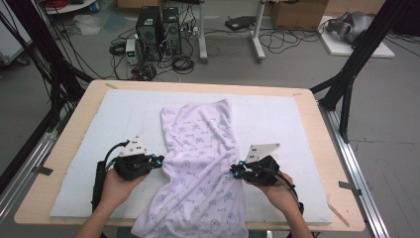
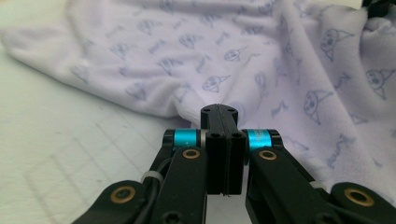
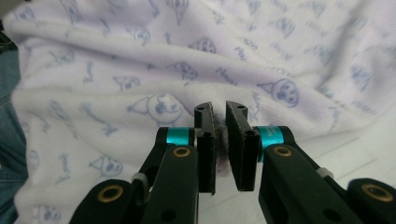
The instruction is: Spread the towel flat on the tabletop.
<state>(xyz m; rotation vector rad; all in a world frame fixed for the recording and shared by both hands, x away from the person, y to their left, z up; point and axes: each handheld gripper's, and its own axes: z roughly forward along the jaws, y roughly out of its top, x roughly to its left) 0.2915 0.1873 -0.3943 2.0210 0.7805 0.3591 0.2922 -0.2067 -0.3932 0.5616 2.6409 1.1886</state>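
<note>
Left tool (image 1: 159, 160) pressed together at the cloth (image 1: 200, 163) edge; right tool (image 1: 235, 170) clamped on a fold, likely for spreading it.

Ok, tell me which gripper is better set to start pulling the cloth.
Right. The right gripper pinches a fold of the printed cloth between its jaws, while the left gripper sits shut at the cloth's edge, seemingly holding nothing.

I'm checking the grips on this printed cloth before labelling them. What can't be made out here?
- Cloth, high view: its near end runs past the bottom edge.
- Left gripper, left gripper view: jaws together; whether cloth sits between them is hidden.
- Right gripper, right gripper view: fabric between the jaws, blurred; how firmly they hold it is unclear.
</note>
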